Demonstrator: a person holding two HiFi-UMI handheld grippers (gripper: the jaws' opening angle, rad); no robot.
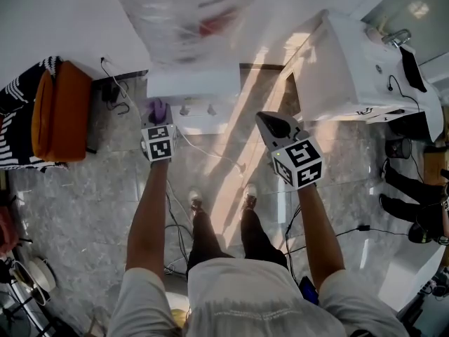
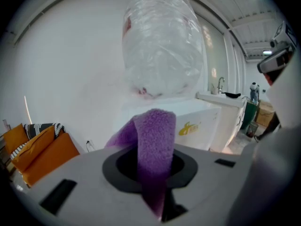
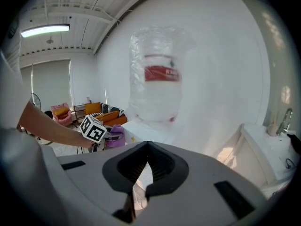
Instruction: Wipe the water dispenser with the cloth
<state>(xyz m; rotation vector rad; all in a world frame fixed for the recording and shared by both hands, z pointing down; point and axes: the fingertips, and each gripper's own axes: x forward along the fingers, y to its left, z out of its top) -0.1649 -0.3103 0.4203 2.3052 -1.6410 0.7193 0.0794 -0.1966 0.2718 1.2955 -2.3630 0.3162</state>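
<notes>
Left gripper [image 1: 158, 112] with jaws clamped on a purple cloth [image 2: 153, 142], near the white water dispenser [image 1: 193, 88] front, clear bottle [image 1: 184, 12] on top, right gripper [image 3: 147, 146] alongside, jaws together, empty.

A lounge-like indoor room: orange sofa [image 1: 63, 111], marble-tiled floor [image 1: 84, 209], white sink counter [image 1: 365, 69], bottled water dispenser [image 1: 193, 90].

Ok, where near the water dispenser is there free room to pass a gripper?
Bare floor lies between the water dispenser and the white sink cabinet. Left of the dispenser it is crowded: cables and an orange sofa.
</notes>
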